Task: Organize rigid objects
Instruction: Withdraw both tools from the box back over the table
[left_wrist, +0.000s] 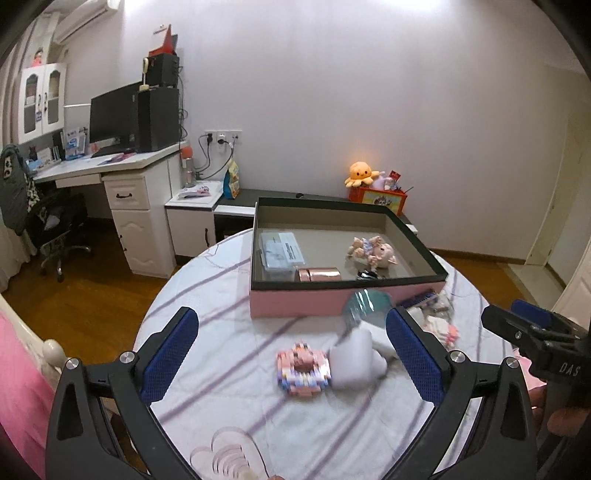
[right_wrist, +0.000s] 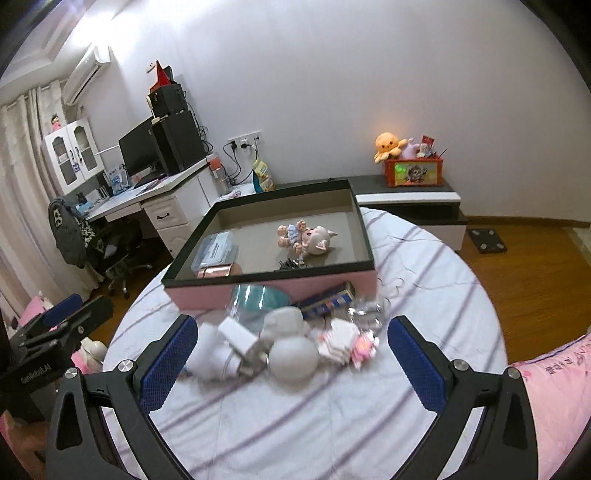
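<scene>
Above table (left_wrist: 207, 280): both hand-held grippers wide open, empty; doll (right_wrist: 308, 240) in box (right_wrist: 258, 291).

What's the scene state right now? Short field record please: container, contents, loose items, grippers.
container: pink box with dark rim, open, on the round table
in box: doll, clear plastic case, rose-gold tape roll, dark clips
loose on table: brick toy, white pieces, teal disc
left gripper: open, empty
right gripper: open, empty
</scene>
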